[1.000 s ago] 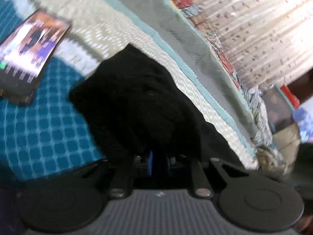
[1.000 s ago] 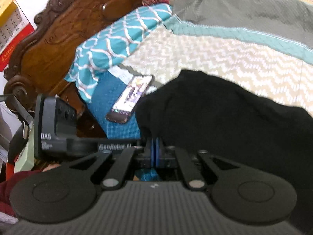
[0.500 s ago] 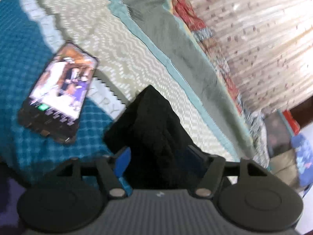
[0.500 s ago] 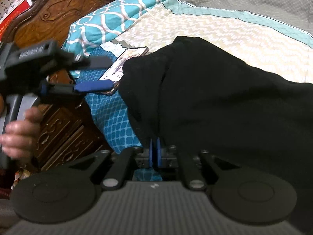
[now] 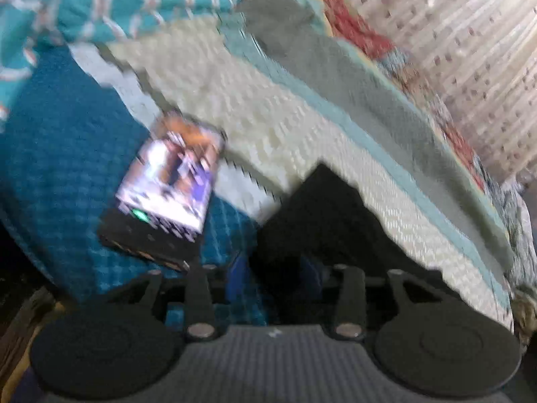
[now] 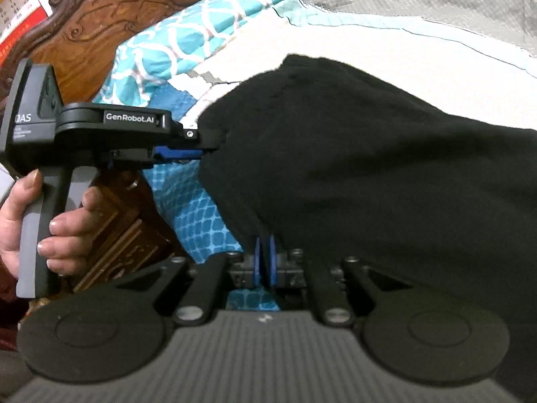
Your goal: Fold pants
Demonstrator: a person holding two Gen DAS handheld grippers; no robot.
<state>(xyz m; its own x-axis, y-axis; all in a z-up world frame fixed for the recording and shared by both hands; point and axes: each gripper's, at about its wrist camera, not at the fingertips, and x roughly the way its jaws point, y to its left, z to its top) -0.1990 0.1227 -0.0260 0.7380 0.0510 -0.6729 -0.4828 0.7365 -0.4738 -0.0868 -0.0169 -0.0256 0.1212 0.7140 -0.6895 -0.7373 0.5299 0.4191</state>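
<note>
Nearest, the right tongs (image 6: 264, 262) are seen pinched nearly together, with an edge of the black pants (image 6: 369, 181) caught between the blue pads. Over to the side, the left tongs (image 6: 198, 149) are pushed into the pants' corner; in the left wrist view the blue pads (image 5: 240, 277) sit a bit apart with black fabric bunched between them, so a grip looks likely, but whether they're clamped tight can't be told through the blur.

The pants are spread across the bed, over the cream zigzag quilt (image 5: 295, 124), with the held edge lifted off the blue patterned sheet (image 6: 198, 215).

For the fold to be done well, both corners should probably be kept level and taut, carried over together, and laid down evenly so no slack gets trapped underneath. The phone (image 5: 167, 191) lying just beside the pants' corner should be steered around, or it might get dragged.

Counted: one pair of pants, two tongs, one phone, one teal patterned pillow (image 6: 201, 40), one carved wooden headboard (image 6: 110, 16) at the back.
</note>
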